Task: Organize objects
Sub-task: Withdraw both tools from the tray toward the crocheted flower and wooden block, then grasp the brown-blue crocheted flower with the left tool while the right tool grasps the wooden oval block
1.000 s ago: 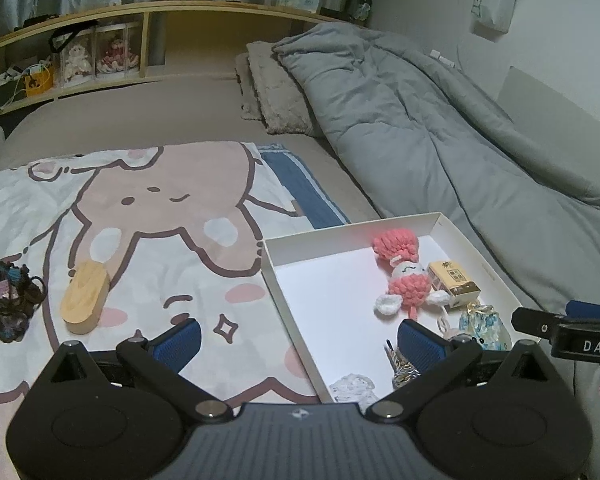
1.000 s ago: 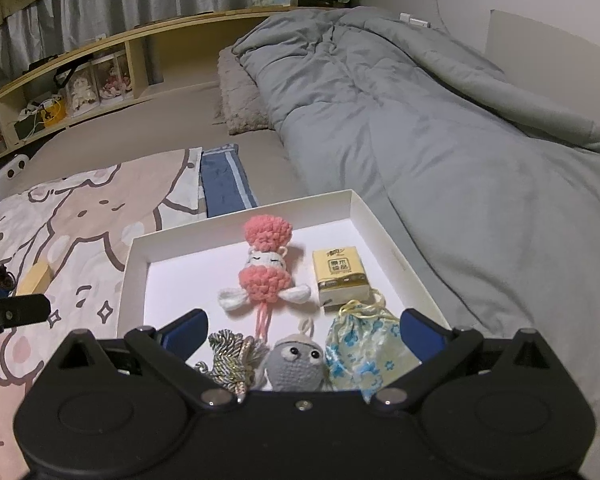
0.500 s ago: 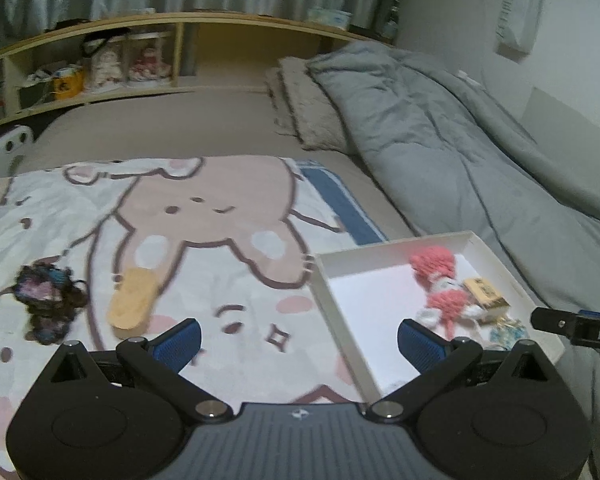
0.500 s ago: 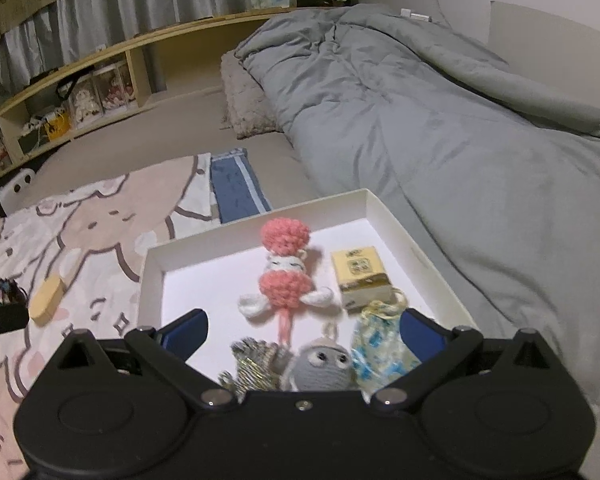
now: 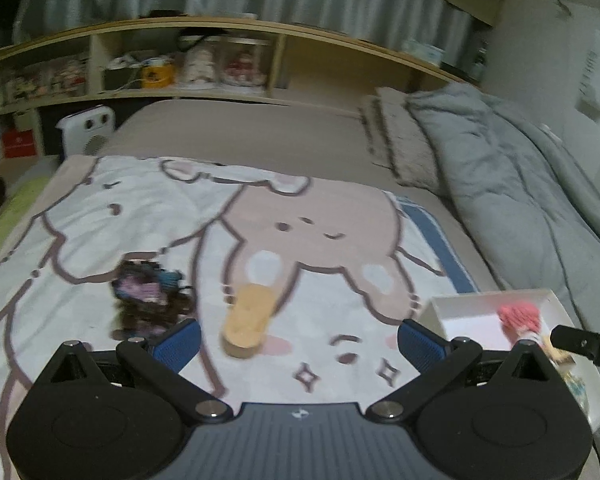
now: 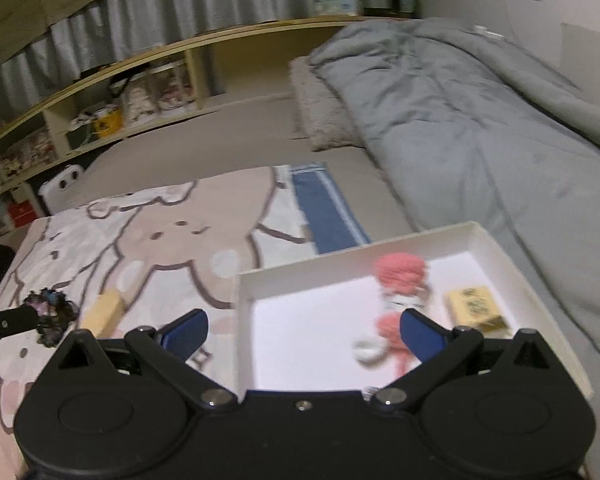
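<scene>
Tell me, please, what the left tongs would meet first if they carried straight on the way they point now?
Most likely the wooden block on the cartoon blanket: it lies just ahead between the open left tongs, slightly left of centre. Depth is hard to judge, so they might touch the blanket first.

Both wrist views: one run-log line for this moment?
left gripper open, empty | right gripper open, empty | wooden block, dark scrunchie outside white box
</scene>
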